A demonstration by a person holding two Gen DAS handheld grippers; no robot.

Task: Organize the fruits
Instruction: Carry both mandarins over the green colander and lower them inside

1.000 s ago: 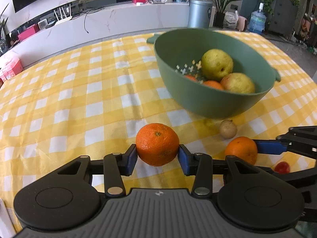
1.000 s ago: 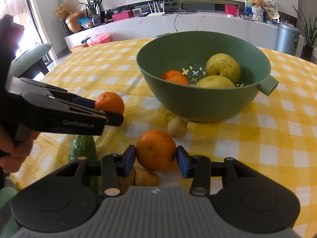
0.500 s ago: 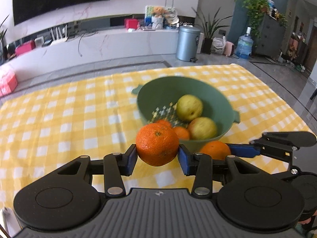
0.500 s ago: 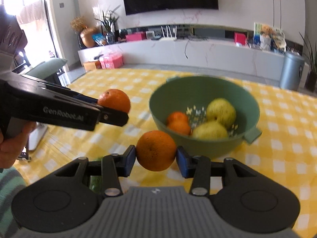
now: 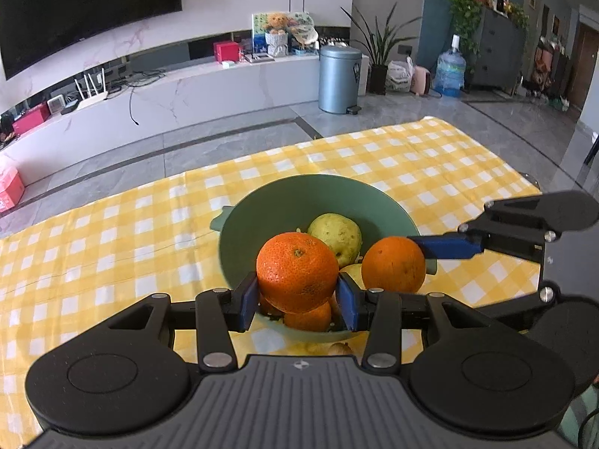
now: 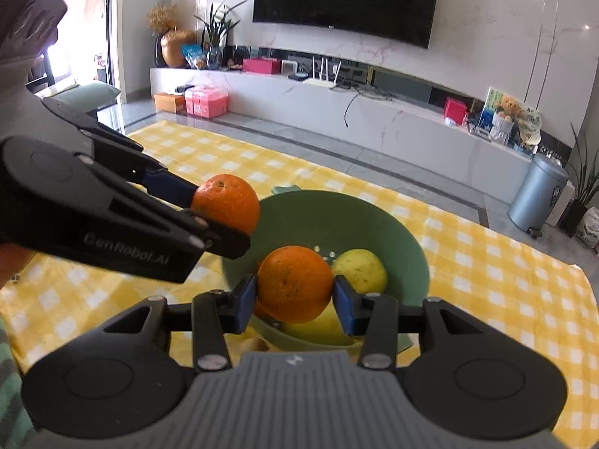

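Progress: I'd call it mid-task. The green bowl point(image 5: 239, 247) already has fruit in it: a yellow-green pear point(image 5: 337, 235) and a second pale fruit point(image 6: 359, 271) I read as another pear, plus at least one small orange point(image 5: 309, 318) low in the bowl, below my left fingers. Two more oranges are in the air, one per gripper, not yet dropped. A small brownish fruit point(image 5: 338, 348) sits on the yellow checked cloth point(image 5: 112, 247) just in front of the bowl, under the left gripper, so that's left over. Can't tell what else is on the table; the gripper bodies block the near side.

Left gripper point(image 5: 297, 297): jaws partly closed, blue pads point(image 5: 247, 299) pressed on both sides of the left orange point(image 5: 297, 271). Firm hold, fruit sits centred between the pads and above the bowl's near side.

Right gripper point(image 6: 295, 299): same story, jaws partly closed, pads tight on the right orange point(image 6: 294, 282), which hangs over the bowl's near rim with the pear just beyond the right pad.

From the left camera the right gripper's orange is just right of my left fingers, close but not touching. From the right camera the left gripper's orange is up and left of my right fingers, over the bowl's far-left rim.

My read: next is to release both into the bowl, one at a time so they don't knock each other, then go back for the brown one.
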